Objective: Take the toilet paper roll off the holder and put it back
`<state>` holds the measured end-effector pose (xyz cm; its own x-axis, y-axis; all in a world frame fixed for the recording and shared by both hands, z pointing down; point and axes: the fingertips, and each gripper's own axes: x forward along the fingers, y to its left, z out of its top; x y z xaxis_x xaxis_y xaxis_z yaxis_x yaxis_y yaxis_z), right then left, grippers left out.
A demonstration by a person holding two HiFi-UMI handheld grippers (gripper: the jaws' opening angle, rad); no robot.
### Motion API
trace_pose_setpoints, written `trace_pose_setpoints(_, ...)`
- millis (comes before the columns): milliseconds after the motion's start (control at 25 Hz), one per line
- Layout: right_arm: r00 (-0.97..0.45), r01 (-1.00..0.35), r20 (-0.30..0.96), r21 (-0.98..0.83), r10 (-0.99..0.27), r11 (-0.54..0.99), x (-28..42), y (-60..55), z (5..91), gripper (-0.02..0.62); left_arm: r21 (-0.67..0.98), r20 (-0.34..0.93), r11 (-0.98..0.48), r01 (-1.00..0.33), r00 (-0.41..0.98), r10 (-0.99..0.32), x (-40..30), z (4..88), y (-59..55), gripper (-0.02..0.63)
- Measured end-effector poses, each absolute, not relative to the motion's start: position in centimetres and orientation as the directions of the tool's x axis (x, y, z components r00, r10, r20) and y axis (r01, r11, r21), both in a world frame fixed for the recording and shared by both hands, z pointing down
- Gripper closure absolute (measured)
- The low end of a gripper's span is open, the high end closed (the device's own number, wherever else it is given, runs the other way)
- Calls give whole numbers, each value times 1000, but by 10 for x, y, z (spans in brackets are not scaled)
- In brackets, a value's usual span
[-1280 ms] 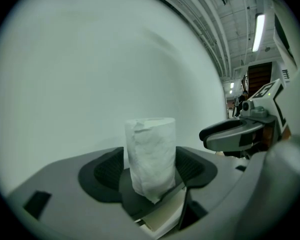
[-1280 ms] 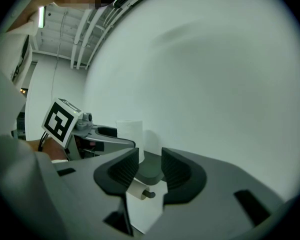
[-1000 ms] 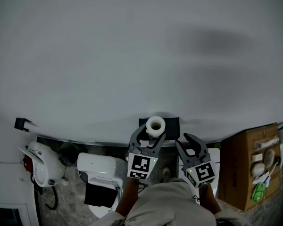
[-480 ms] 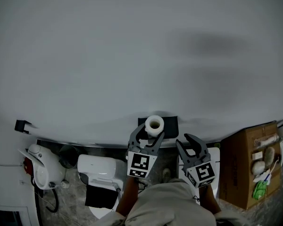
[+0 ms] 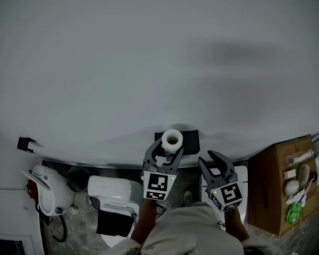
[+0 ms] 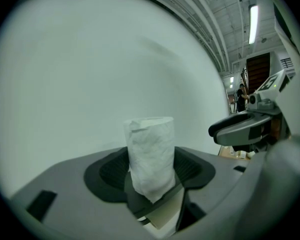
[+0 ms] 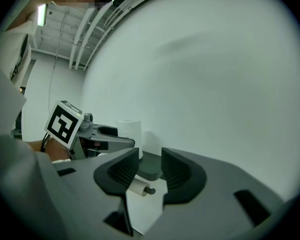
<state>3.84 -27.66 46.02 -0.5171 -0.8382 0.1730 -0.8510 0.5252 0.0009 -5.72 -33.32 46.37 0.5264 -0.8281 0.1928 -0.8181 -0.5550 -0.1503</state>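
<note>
White toilet paper roll [image 5: 173, 138] upright at frame centre, at black holder [image 5: 191, 138] | left hand-held gripper [image 5: 166, 150] clamped on roll | right hand-held gripper [image 5: 212, 161] agape, empty | step: probably seating roll | next: lower squarely, then release.

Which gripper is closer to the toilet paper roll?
Left. The left gripper is shut on the toilet paper roll, held between its jaws; the right gripper is open and empty, off to the roll's right.
</note>
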Motion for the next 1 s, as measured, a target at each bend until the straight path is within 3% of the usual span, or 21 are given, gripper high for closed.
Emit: trace_pose_setpoints(1000,-490,-866,153,22,-858,499,24,-202,451,457,-165,124,-557,-814,543,-830,-85,440,-246,322)
